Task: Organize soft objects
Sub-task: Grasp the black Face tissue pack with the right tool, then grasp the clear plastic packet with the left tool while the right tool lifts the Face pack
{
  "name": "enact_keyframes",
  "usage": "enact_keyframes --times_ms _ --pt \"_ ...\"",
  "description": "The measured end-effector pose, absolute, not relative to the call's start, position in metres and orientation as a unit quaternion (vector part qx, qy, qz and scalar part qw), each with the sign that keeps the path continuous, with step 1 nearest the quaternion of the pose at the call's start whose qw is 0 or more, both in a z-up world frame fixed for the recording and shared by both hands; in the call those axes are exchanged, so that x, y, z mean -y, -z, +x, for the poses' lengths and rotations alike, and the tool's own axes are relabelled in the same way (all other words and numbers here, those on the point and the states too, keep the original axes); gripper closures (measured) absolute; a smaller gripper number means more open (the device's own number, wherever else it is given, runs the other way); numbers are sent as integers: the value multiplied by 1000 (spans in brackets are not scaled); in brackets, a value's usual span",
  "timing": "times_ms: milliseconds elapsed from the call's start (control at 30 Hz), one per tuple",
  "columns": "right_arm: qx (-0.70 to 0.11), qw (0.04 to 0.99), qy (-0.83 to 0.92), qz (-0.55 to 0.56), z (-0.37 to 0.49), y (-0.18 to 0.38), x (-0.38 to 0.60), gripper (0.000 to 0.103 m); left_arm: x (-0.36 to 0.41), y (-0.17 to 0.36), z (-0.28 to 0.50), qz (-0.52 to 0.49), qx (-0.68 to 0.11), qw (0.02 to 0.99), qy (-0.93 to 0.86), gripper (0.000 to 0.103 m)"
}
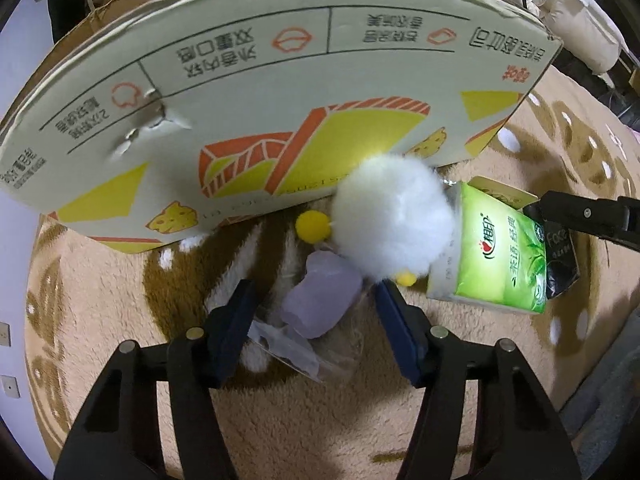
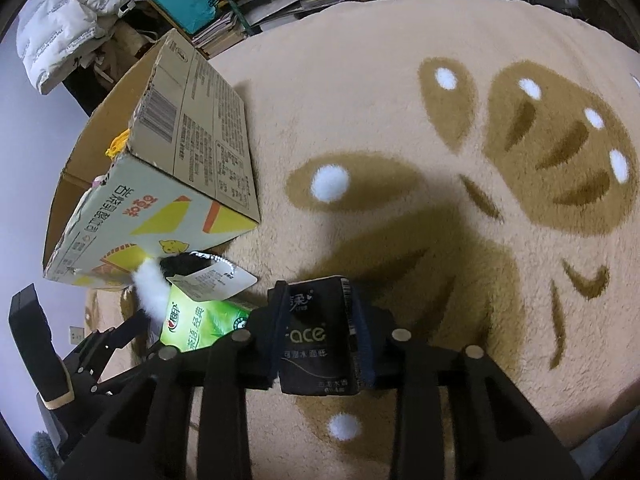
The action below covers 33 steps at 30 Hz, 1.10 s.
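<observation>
Left wrist view: the left gripper [image 1: 316, 308] straddles a pale purple soft block [image 1: 320, 300] in crinkly clear wrap, pads not pressing, on a plush tan rug [image 1: 120, 280]; a fluffy white pompom toy [image 1: 394, 224] lies just beyond, before the printed cardboard box [image 1: 240, 100].

Right wrist view: the right gripper [image 2: 320, 332] is clamped on a black tissue pack [image 2: 316, 340], beside a green tissue pack [image 2: 200, 324].

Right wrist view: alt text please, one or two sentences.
The right gripper is shut on a black tissue pack above a beige rug. To its left lie a green tissue pack, a white fluffy toy and an open cardboard box.
</observation>
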State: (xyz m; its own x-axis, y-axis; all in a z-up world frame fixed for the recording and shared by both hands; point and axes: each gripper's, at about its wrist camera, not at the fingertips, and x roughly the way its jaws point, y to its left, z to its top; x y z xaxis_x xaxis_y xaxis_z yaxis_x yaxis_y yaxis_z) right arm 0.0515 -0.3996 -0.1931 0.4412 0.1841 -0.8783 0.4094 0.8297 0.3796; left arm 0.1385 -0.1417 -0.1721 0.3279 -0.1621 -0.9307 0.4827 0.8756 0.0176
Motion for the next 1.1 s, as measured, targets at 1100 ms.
enact_keyframes --times_ms 1100 --pt "-430 884 9 184 58 150 335 71 90 157 120 112 -561 802 173 60"
